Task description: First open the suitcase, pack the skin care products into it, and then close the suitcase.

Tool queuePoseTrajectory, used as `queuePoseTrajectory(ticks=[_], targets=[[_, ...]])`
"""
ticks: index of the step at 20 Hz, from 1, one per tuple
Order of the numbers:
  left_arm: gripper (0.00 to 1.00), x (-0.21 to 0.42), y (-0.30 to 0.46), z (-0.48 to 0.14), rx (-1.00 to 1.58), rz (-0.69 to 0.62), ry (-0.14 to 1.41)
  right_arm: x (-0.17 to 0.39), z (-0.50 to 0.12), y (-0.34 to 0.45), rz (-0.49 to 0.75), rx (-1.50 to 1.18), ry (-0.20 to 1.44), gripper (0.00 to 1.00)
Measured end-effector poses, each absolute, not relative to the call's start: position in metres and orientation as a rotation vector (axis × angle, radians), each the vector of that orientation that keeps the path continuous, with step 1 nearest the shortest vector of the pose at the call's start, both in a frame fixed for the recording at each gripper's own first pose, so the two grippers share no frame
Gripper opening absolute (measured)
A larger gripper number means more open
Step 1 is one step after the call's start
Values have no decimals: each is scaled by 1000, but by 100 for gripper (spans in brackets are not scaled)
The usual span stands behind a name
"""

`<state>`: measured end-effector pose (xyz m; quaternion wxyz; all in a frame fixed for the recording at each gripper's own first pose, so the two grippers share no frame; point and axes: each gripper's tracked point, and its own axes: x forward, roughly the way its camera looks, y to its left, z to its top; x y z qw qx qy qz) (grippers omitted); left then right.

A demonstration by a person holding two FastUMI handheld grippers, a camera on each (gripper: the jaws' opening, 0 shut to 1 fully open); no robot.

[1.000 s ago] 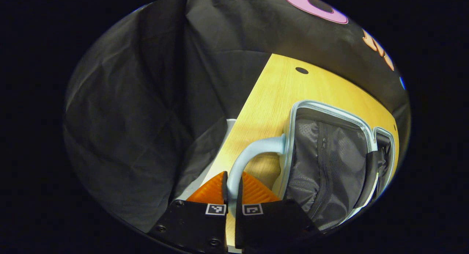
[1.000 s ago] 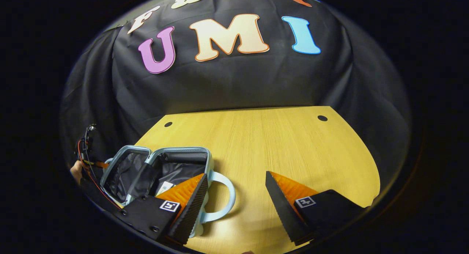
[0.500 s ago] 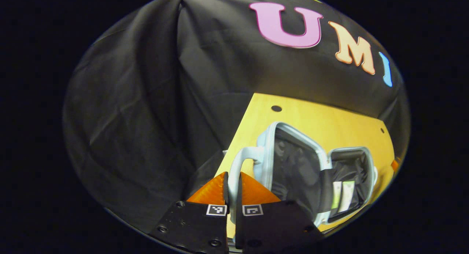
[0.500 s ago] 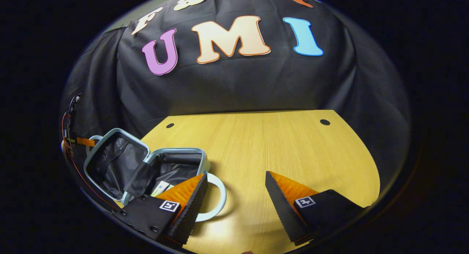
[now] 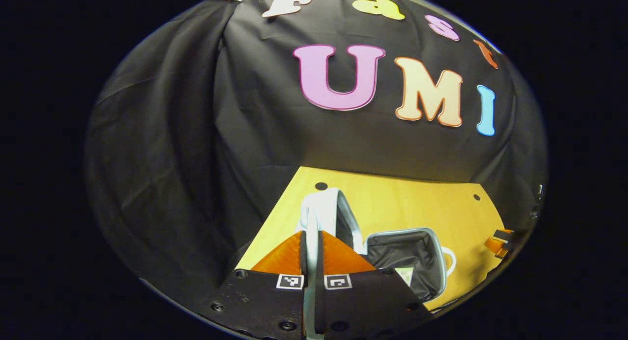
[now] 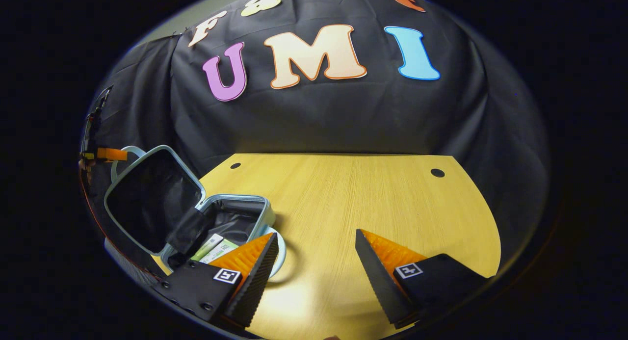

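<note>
A small pale-blue suitcase [image 6: 264,213] lies on the wooden table [image 6: 373,197] with its dark-lined lid [image 6: 147,202] raised about upright. Flat skin care packets [image 6: 216,247] lie inside the base. My left gripper [image 5: 311,234] is shut on the lid's pale loop handle [image 5: 312,217], with the lid [image 5: 343,215] edge-on just beyond and the open base [image 5: 407,256] to its right. My right gripper [image 6: 316,242] hangs open over the table just right of the suitcase, holding nothing. The base's own handle [image 6: 280,249] pokes out by my right gripper's left finger.
Black cloth walls the booth behind and left of the table. Two small dark holes [image 6: 437,172] mark the table's far corners. Bare wood stretches to the right of the suitcase. The right gripper [image 5: 498,242] also shows at the far right of the left gripper view.
My left gripper has swung the lid up by its handle, from lying flat open to roughly upright. The right gripper has stayed open and nearly still.
</note>
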<state>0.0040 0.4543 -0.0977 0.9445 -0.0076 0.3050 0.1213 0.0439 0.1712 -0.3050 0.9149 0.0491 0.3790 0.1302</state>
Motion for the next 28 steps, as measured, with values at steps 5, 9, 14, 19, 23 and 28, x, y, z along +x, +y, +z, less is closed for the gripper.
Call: queuePoseTrajectory(ticks=[5, 9, 14, 19, 23, 28], targets=[[1, 13, 386, -83, -64, 164, 574, 47, -297, 142, 264, 122, 758, 98], [1, 23, 333, -84, -106, 89, 549, 42, -295, 123, 255, 132, 747, 98], [1, 35, 273, -94, -158, -4, 527, 44, -289, 103, 244, 144, 728, 98], [1, 41, 213, -115, -215, -88, 542, 45, -277, 84, 232, 152, 704, 98], [1, 45, 173, -145, -195, -128, 586, 45, -264, 65, 234, 147, 678, 98], [3, 41, 131, -184, -158, -133, 636, 44, -247, 34, 254, 128, 637, 98]])
